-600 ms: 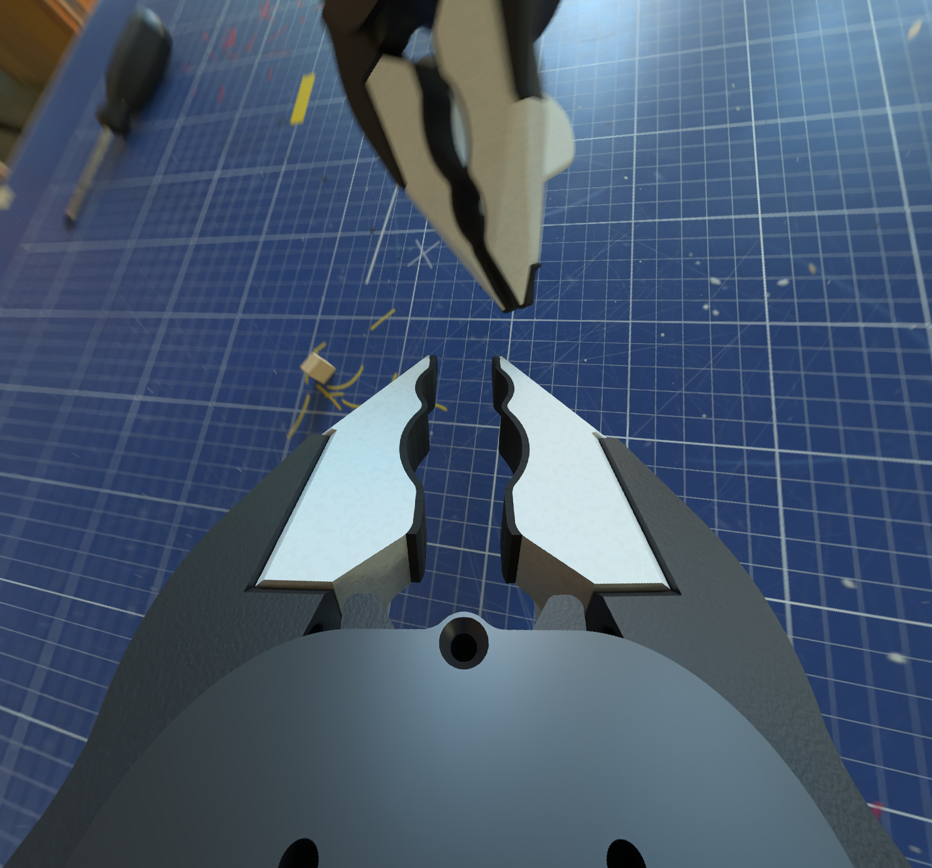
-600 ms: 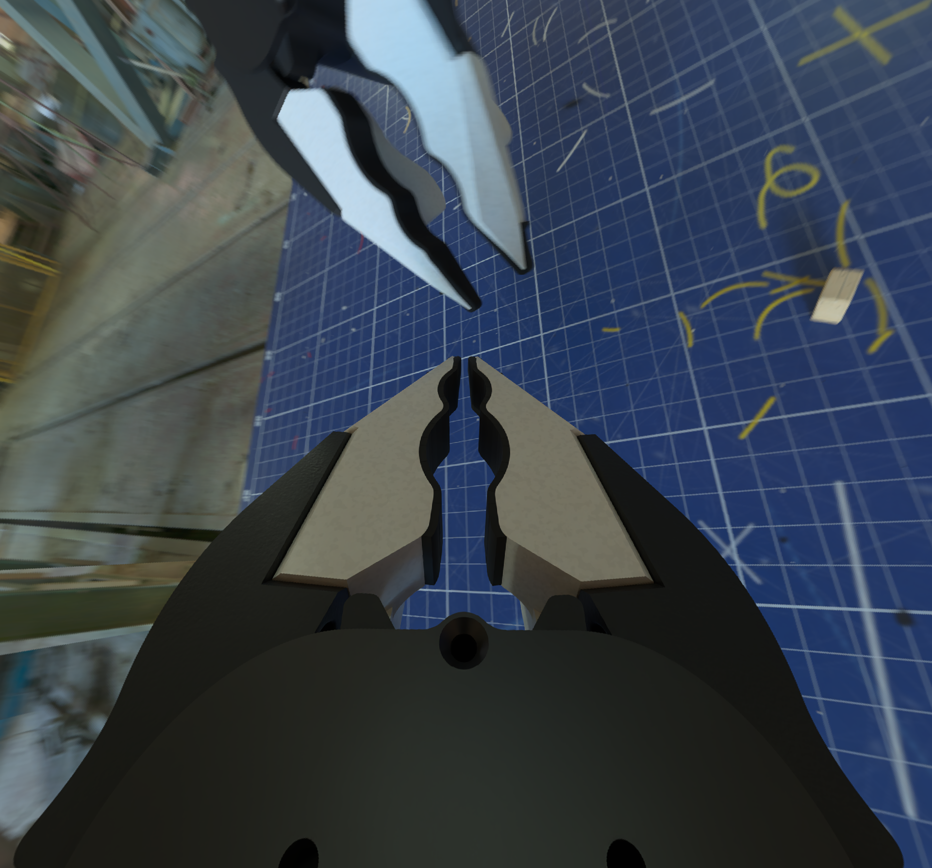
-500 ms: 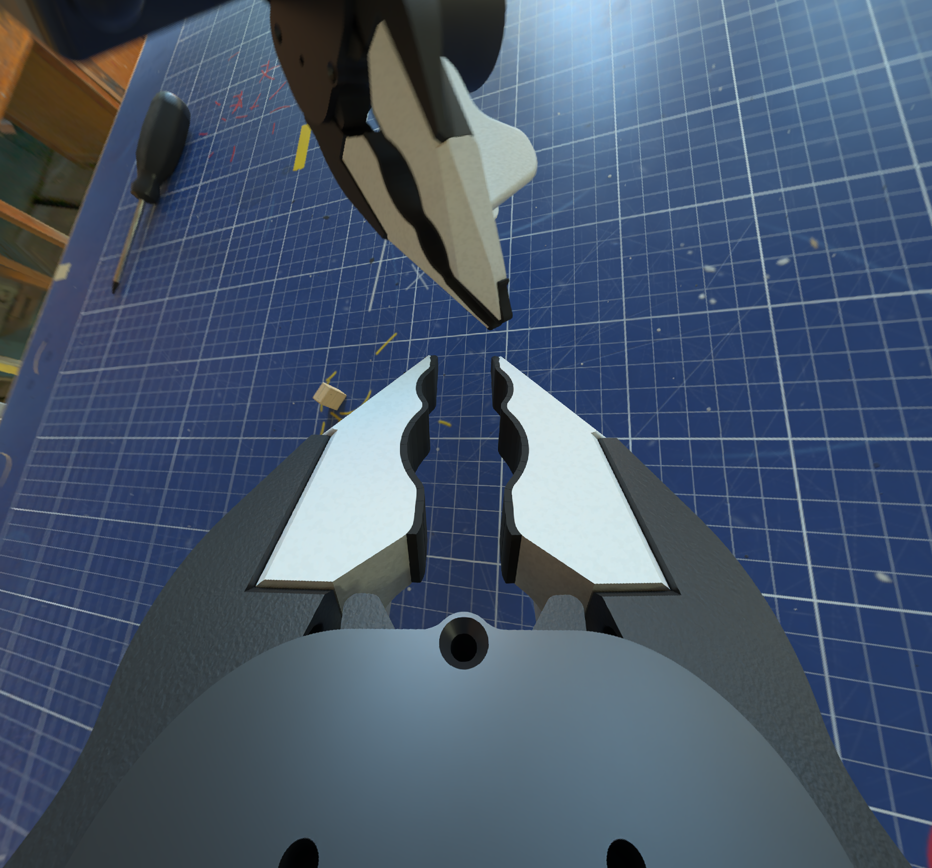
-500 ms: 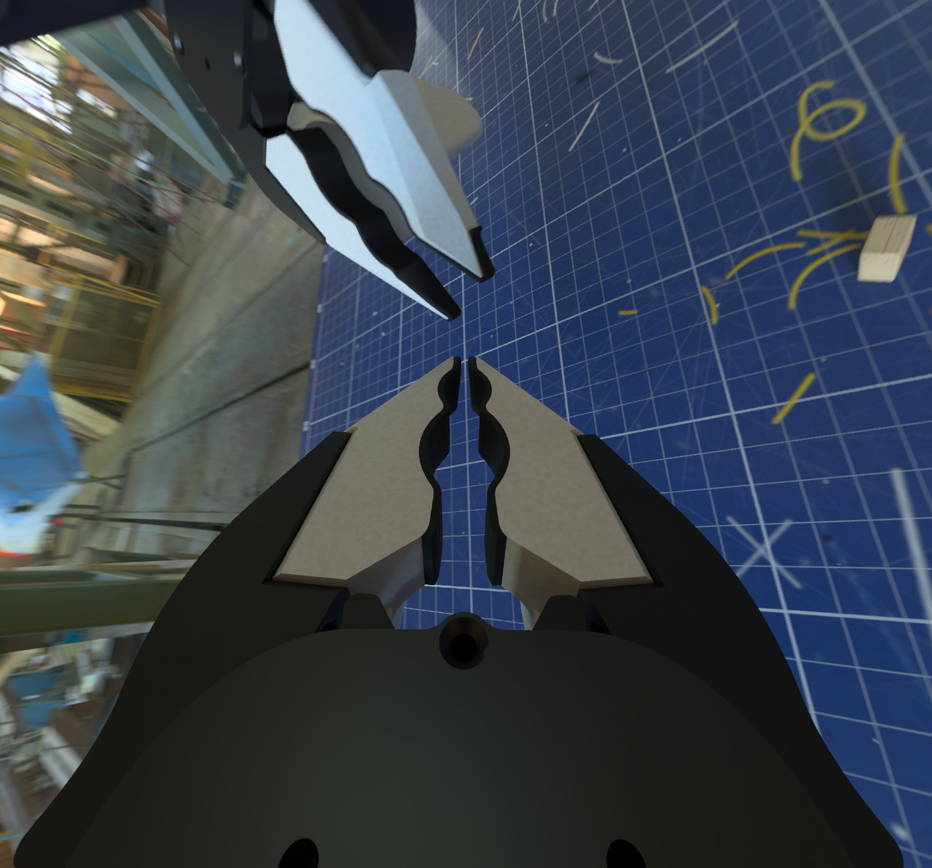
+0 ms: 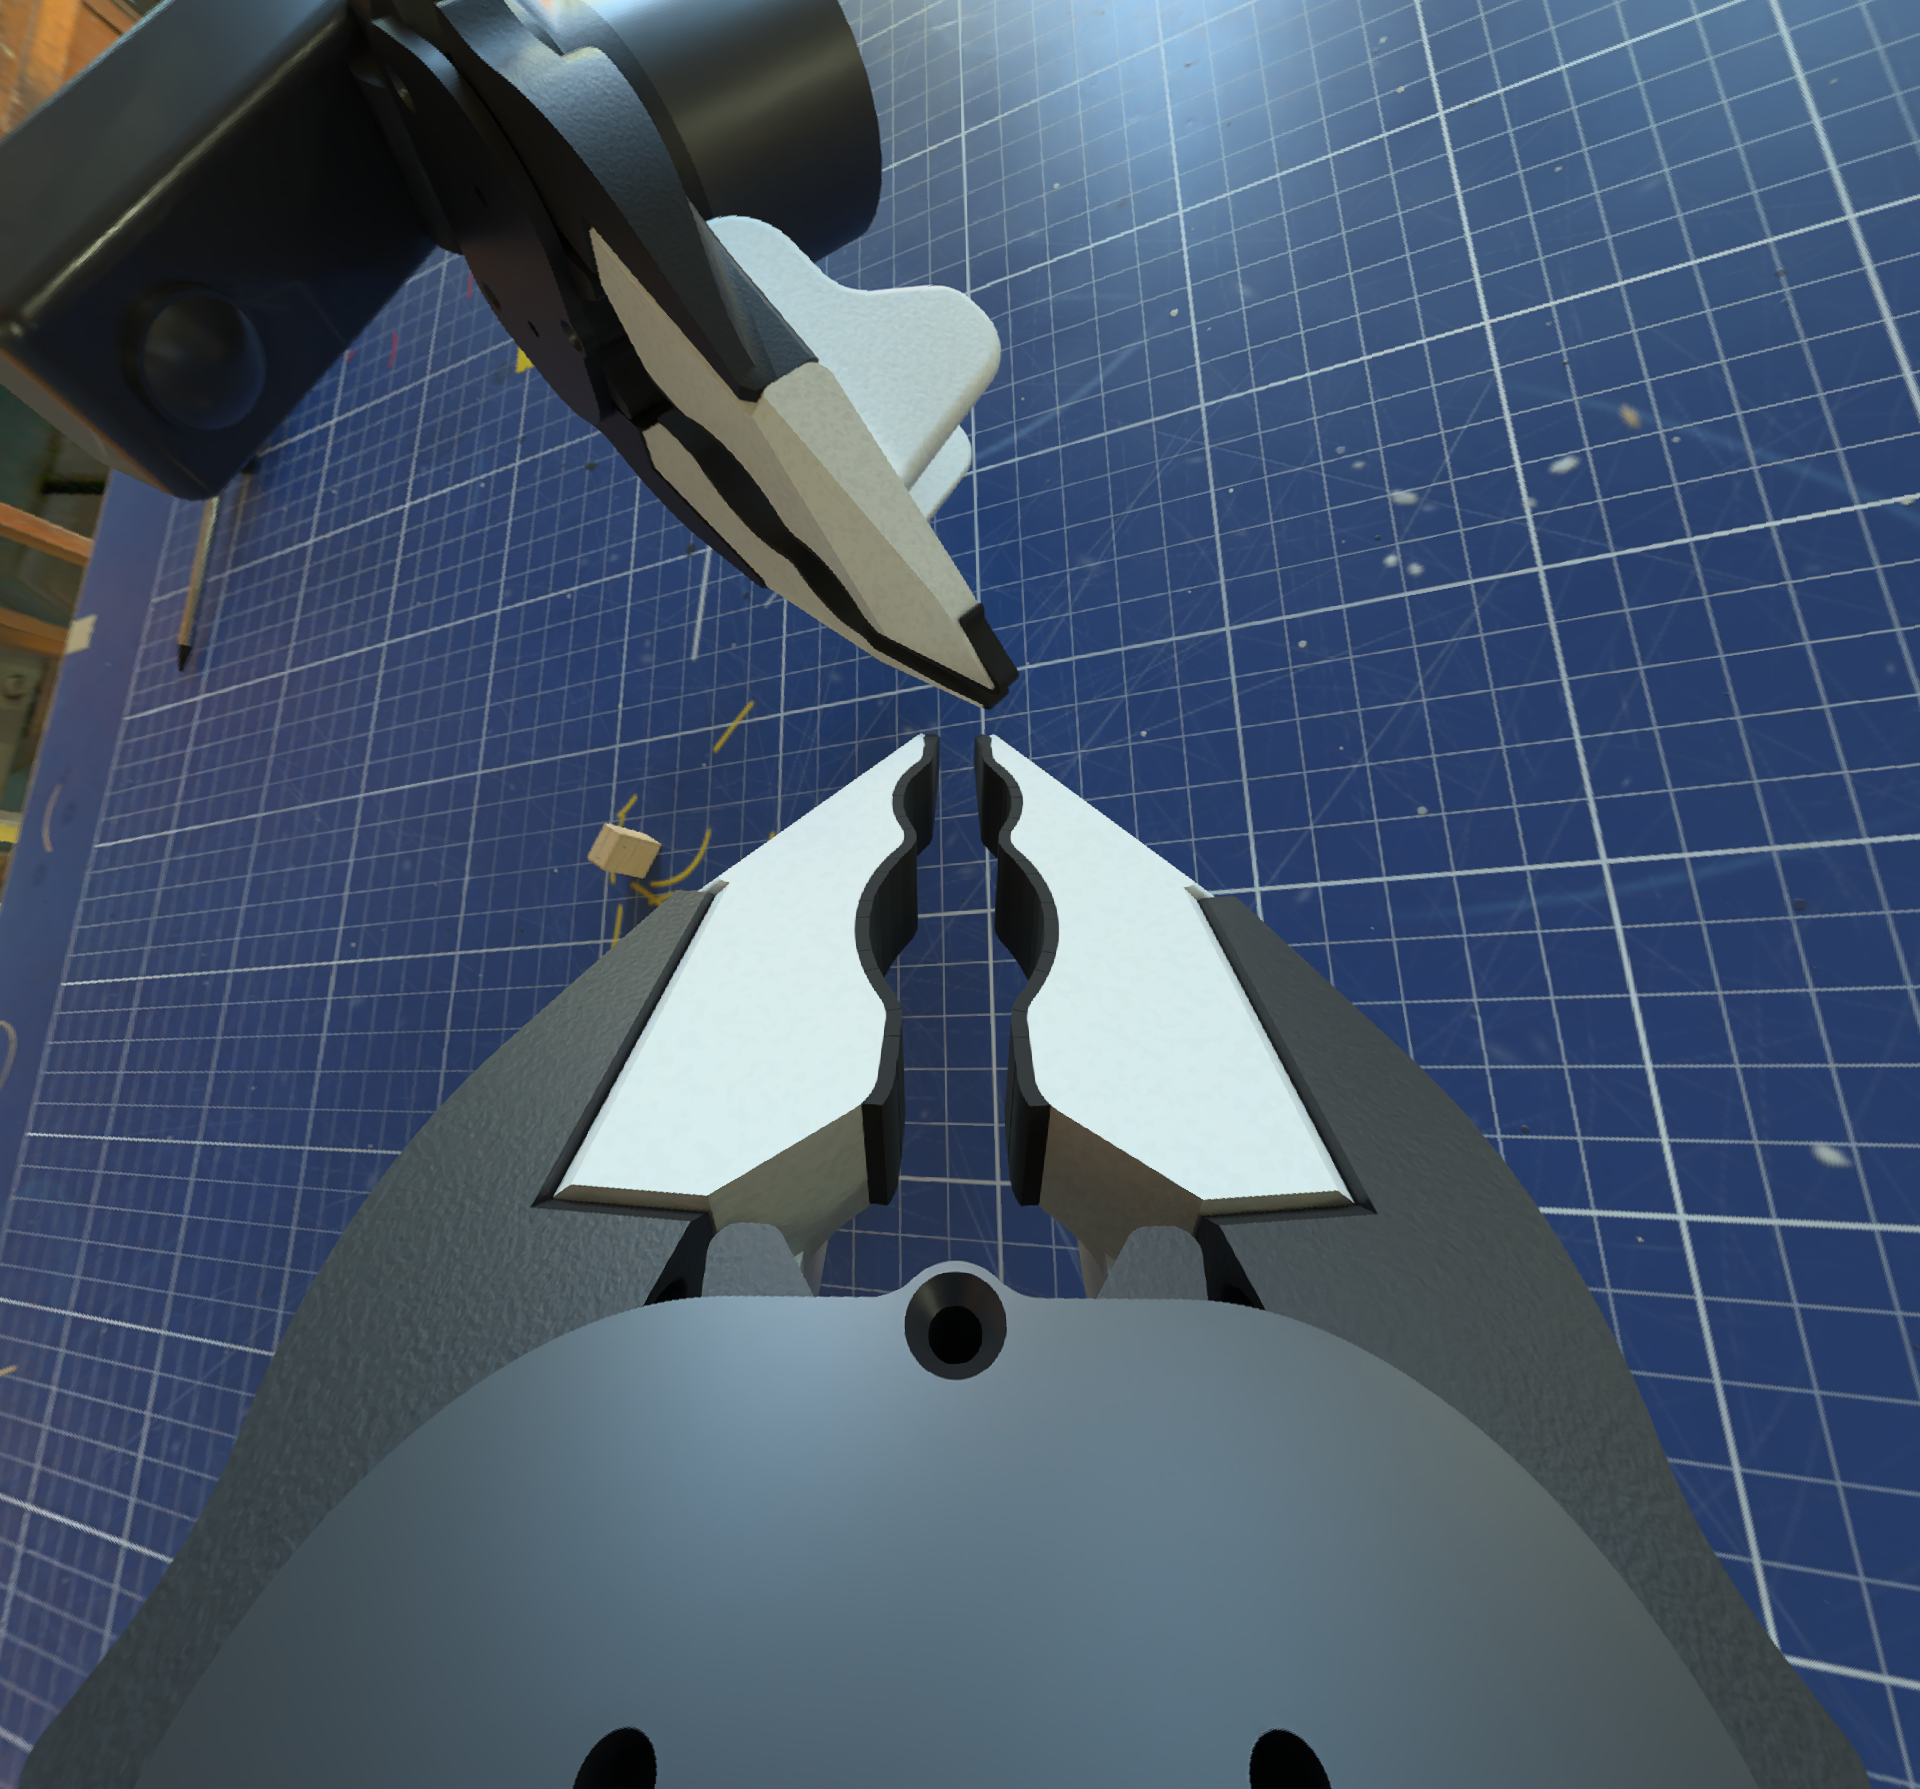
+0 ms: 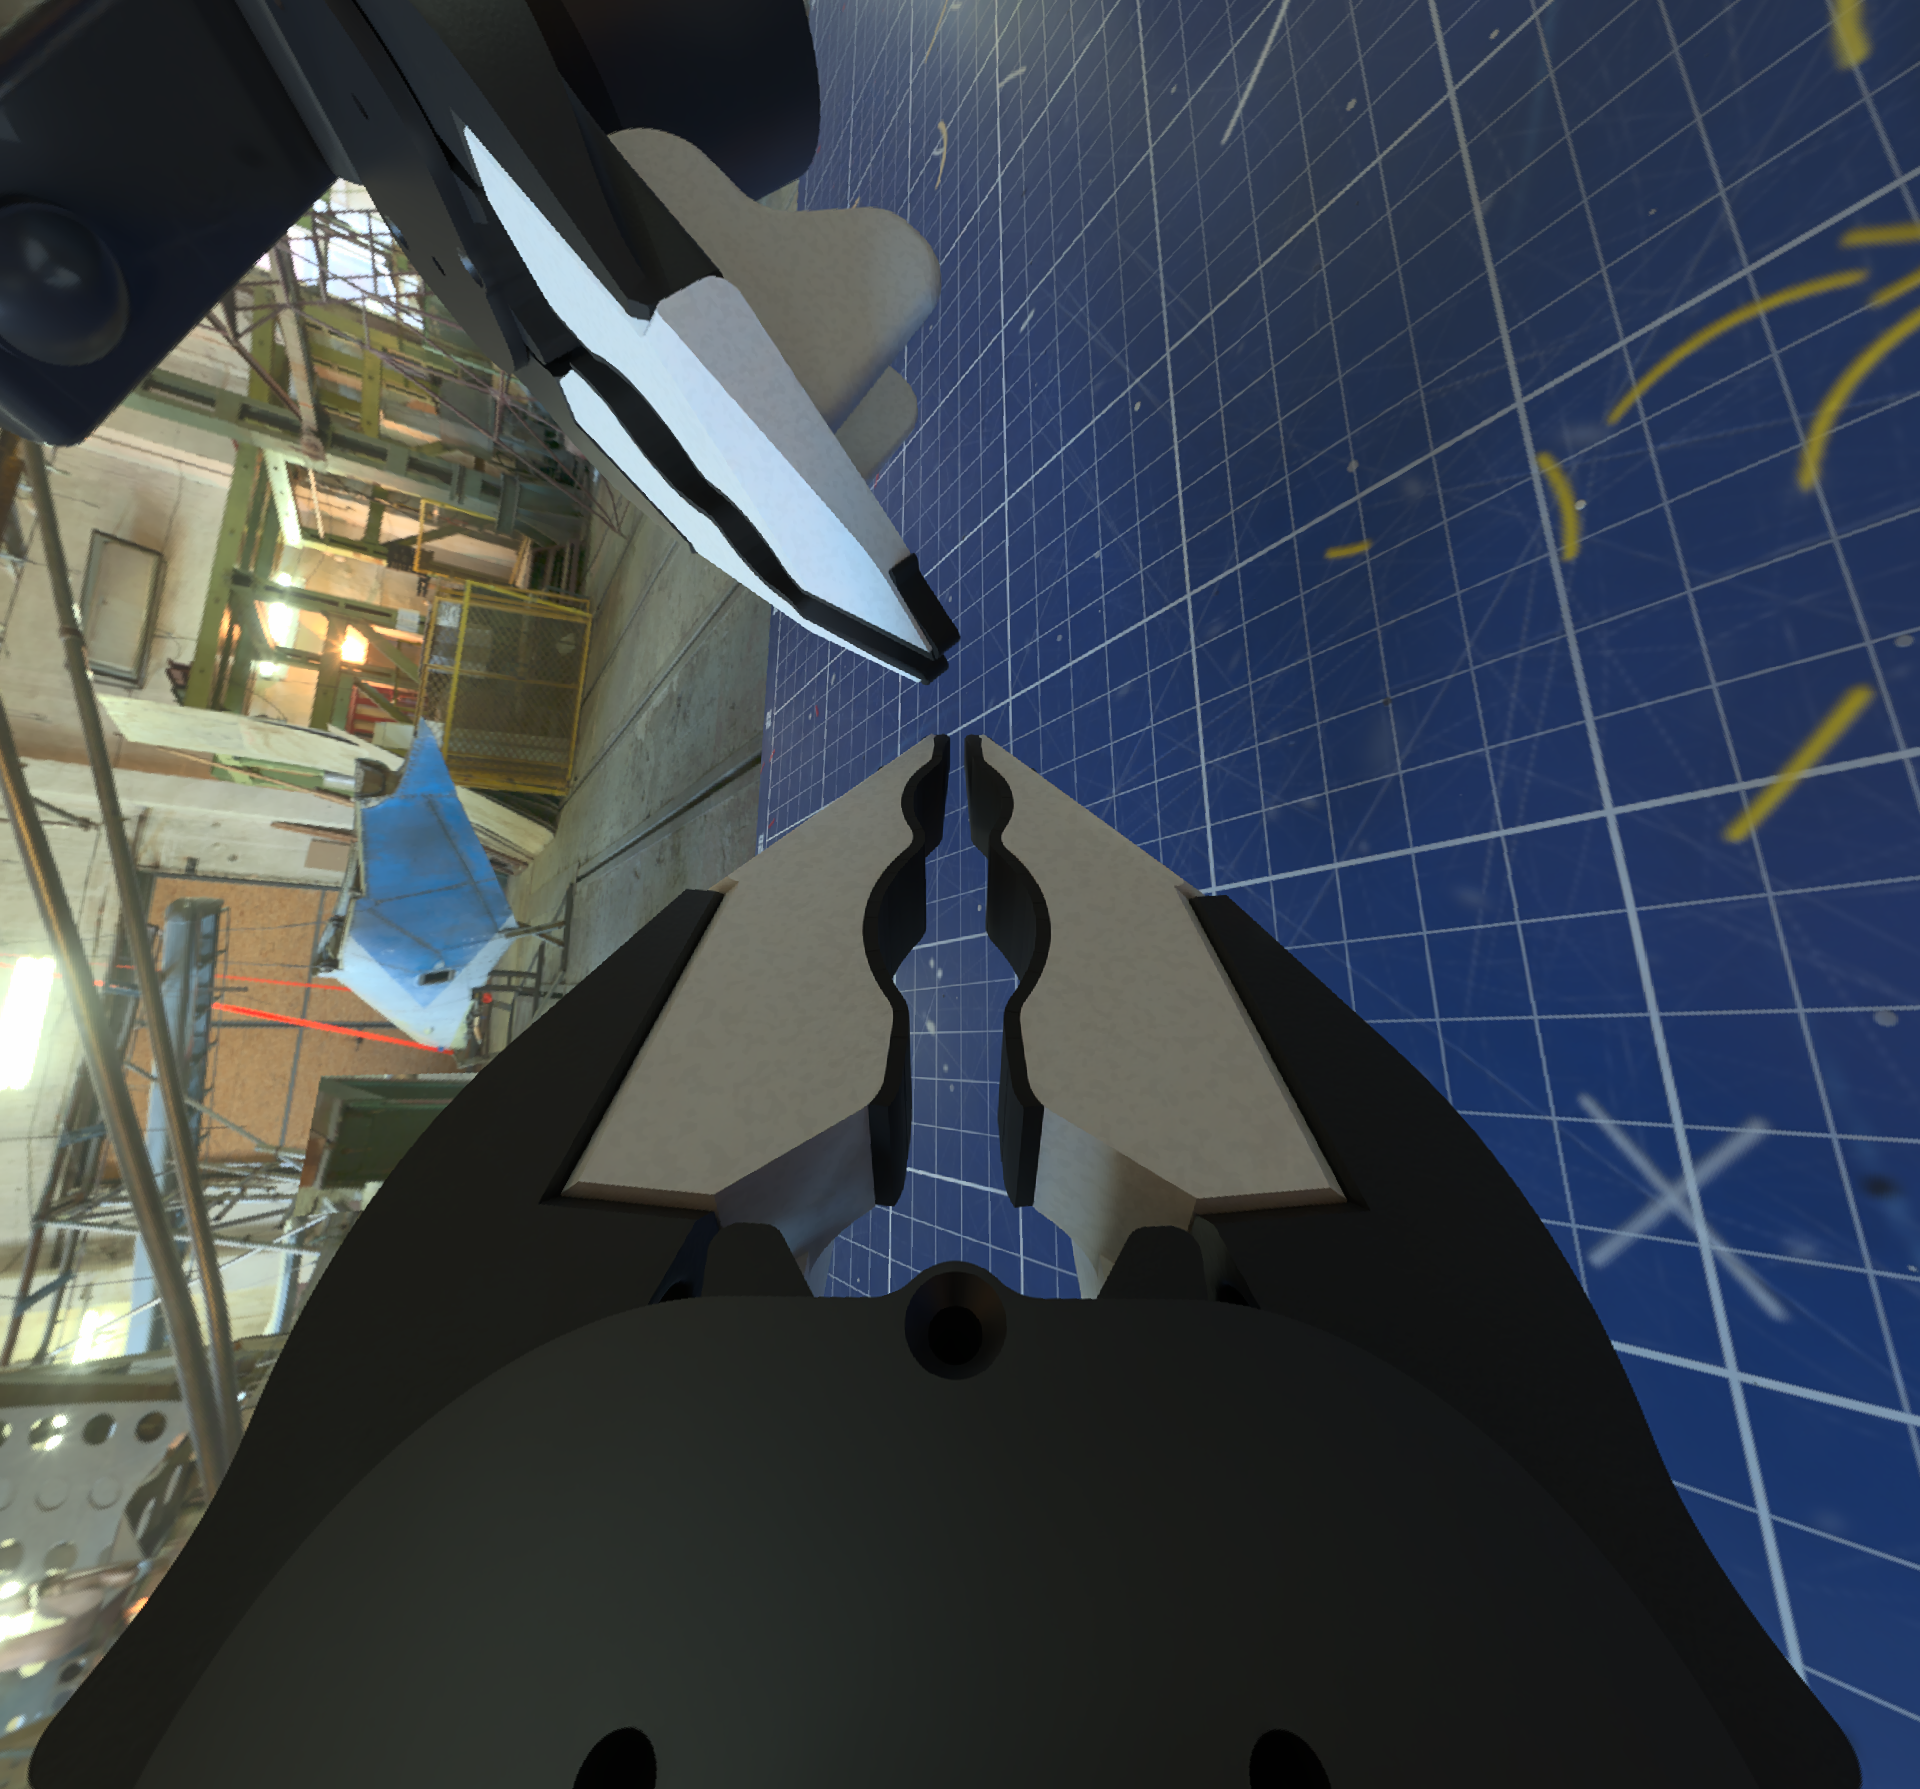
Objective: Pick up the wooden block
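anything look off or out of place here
Yes: both grippers meet tip to tip, left gripper and right gripper nearly shut and empty, while the small tan wooden block lies untouched aside on the blue gridded cutting mat.

Blue gridded cutting mat [image 5: 1455,804] with small wooden block [image 5: 623,849], yellow shavings [image 6: 1725,337], screwdriver [image 5: 197,586]

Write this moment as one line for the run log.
left gripper: shut, empty | right gripper: shut, empty | block: on mat, untouched | tips nearly meeting
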You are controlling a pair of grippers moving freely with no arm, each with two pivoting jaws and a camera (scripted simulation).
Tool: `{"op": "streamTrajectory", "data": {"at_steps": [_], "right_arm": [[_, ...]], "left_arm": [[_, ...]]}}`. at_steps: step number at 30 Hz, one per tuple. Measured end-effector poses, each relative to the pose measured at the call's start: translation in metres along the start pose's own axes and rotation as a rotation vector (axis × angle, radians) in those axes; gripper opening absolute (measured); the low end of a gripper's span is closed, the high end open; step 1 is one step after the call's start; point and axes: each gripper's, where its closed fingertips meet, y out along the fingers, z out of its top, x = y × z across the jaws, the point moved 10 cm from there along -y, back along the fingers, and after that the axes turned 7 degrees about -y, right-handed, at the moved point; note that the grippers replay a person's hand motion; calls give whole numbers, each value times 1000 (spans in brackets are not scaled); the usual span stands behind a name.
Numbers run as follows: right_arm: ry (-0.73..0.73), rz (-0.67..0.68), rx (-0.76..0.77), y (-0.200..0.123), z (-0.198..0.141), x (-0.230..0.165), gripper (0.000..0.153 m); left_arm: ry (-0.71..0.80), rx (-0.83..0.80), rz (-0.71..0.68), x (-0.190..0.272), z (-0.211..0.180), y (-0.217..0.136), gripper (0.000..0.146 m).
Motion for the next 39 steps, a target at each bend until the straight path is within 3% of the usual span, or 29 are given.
{"op": "streamTrajectory", "data": {"at_steps": [4,10,16,26,28,32,39], "right_arm": [[4,23,2,-2,1,2,3],[11,34,-8,0,2,4,3],[-7,-201,-8,-11,0,8,15],[-74,-341,25,-24,-8,-2,14],[-140,-419,39,-29,-2,-4,14],[-281,-712,37,-32,17,-3,19],[-327,-1009,-5,-12,44,14,24]], "left_arm": [[-28,-3,-14,-2,-3,-1,15],[-21,-19,-16,-2,-3,5,10],[-182,-108,-62,-7,-14,14,9],[-384,-190,-106,-11,-29,24,14],[-404,-188,-95,-9,-31,21,16],[-471,-163,-54,-14,-36,12,19],[-505,-126,14,-13,-43,-1,20]]}}
